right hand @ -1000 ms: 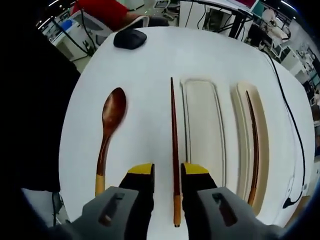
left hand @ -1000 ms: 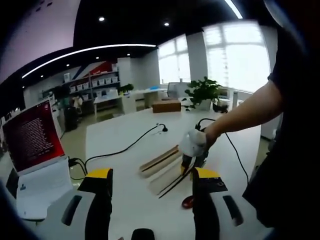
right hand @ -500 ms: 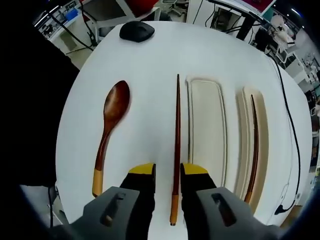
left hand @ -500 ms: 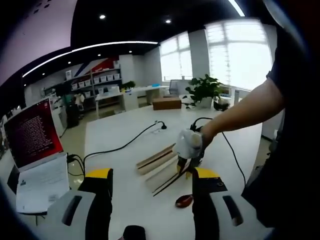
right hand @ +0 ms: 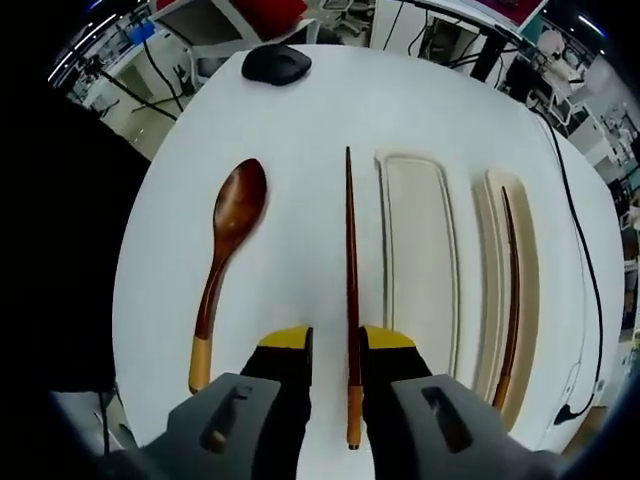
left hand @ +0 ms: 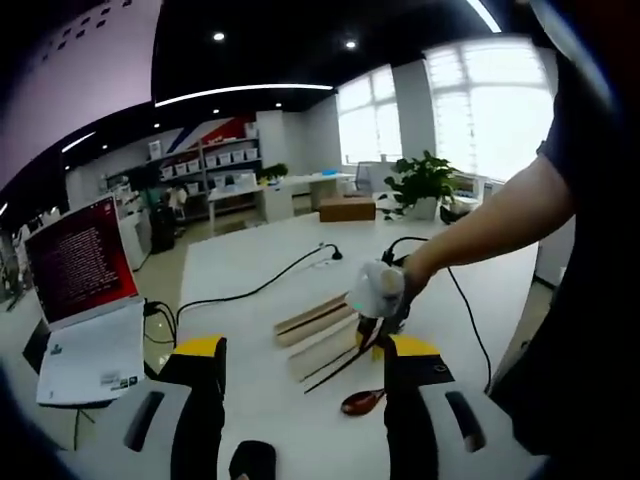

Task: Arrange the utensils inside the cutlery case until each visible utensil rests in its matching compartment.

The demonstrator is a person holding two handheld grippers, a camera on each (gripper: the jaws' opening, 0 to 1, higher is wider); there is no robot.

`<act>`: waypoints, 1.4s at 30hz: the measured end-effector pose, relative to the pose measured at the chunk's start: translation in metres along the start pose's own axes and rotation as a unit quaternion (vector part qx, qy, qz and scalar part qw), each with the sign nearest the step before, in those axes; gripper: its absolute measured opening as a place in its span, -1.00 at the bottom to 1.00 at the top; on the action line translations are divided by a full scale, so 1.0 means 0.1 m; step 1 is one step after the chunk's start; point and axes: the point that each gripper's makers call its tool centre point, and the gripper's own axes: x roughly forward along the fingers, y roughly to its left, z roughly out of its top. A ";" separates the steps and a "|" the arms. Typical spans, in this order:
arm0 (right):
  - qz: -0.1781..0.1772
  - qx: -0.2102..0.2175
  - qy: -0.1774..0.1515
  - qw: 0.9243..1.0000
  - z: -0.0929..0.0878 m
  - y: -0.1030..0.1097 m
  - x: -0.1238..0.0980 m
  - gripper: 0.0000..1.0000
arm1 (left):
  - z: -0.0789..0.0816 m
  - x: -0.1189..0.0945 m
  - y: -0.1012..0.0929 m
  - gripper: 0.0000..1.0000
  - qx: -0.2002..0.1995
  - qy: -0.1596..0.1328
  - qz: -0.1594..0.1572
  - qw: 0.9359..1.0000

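Chopstick [right hand: 351, 300]: we now hold it clamped in the right gripper [right hand: 336, 340], lifted nearer the cutlery case [right hand: 415, 260]; left gripper [left hand: 300, 350] open.

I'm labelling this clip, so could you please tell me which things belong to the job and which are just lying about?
Job:
spoon
loose chopstick, between the right gripper's jaws
chopstick in case
case

Lying about:
mouse
laptop
cable
plant

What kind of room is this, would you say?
Probably an open-plan office or lab: a laptop sits open on a white table, shelving with boxes lines the far wall, and a potted plant stands by large windows.
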 end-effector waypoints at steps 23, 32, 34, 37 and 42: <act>-0.009 0.067 0.006 0.998 0.03 -0.08 0.02 -0.80 | 0.10 0.17 0.38 0.31 0.020 -0.006 -0.053 0.998; -0.018 0.072 0.036 0.997 0.05 -0.07 0.04 -0.80 | 0.08 0.19 0.63 0.31 0.035 -0.015 -0.081 0.996; -0.017 0.099 0.030 0.994 0.04 -0.08 0.03 -0.81 | 0.06 0.19 0.68 0.31 0.034 -0.018 -0.086 0.996; -0.019 0.092 0.036 0.995 0.04 -0.07 0.03 -0.81 | 0.02 0.21 0.74 0.31 0.037 -0.018 -0.096 0.995; -0.020 0.097 0.047 0.994 0.04 -0.07 0.03 -0.81 | -0.03 0.24 0.77 0.31 0.030 -0.021 -0.104 0.994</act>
